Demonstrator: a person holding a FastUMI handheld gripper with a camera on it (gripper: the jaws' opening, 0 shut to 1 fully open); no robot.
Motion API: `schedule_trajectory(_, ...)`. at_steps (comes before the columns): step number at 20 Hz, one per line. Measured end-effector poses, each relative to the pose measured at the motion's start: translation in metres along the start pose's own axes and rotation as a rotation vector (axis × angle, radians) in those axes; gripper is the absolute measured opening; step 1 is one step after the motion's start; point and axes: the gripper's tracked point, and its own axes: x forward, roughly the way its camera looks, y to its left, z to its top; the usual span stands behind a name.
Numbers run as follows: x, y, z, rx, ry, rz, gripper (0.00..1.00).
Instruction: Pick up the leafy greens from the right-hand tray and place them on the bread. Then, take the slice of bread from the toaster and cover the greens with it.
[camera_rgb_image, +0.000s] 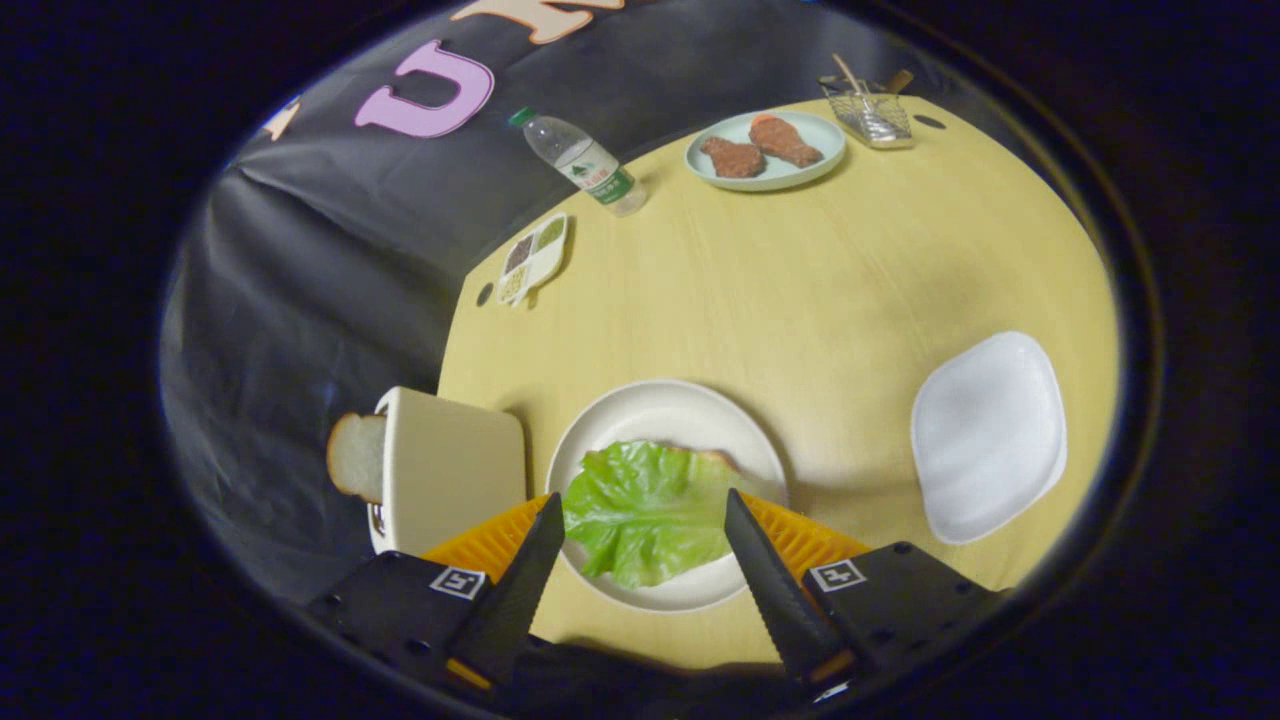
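The leafy green (645, 508) lies spread over a bread slice (712, 458) on a round white plate (668, 412), with a bit of crust peeking out at its far right. My gripper (640, 512) hangs open above the plate, its two fingers on either side of the leaf and holding nothing. Left of the plate stands a cream toaster (450, 470) with a white bread slice (355, 456) sticking out of its slot. To the right rests a white square tray (988, 435), bare.
On the round yellow table (820, 290), a pale plate with two brown meat pieces (765, 150) sits at the far side, a wire basket (872, 112) beside it. A water bottle (582, 162) and a small seasoning dish (532, 258) stand at the far left edge.
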Motion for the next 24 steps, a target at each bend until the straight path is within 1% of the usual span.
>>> schedule_trajectory(2,-0.003,0.019,-0.020,0.015,0.096,0.022,1.00)
schedule_trajectory(6,-0.002,0.068,-0.011,0.095,0.126,0.062,1.00)
schedule_trajectory(9,-0.003,0.118,-0.002,0.118,0.142,0.099,1.00)
schedule_trajectory(14,0.007,0.200,0.015,0.065,0.123,0.161,1.00)
schedule_trajectory(18,0.021,0.257,0.011,0.040,0.131,0.213,1.00)
schedule_trajectory(21,0.038,0.275,-0.004,0.008,0.158,0.192,0.99)
schedule_trajectory(24,0.057,0.278,-0.013,-0.016,0.182,0.162,0.98)
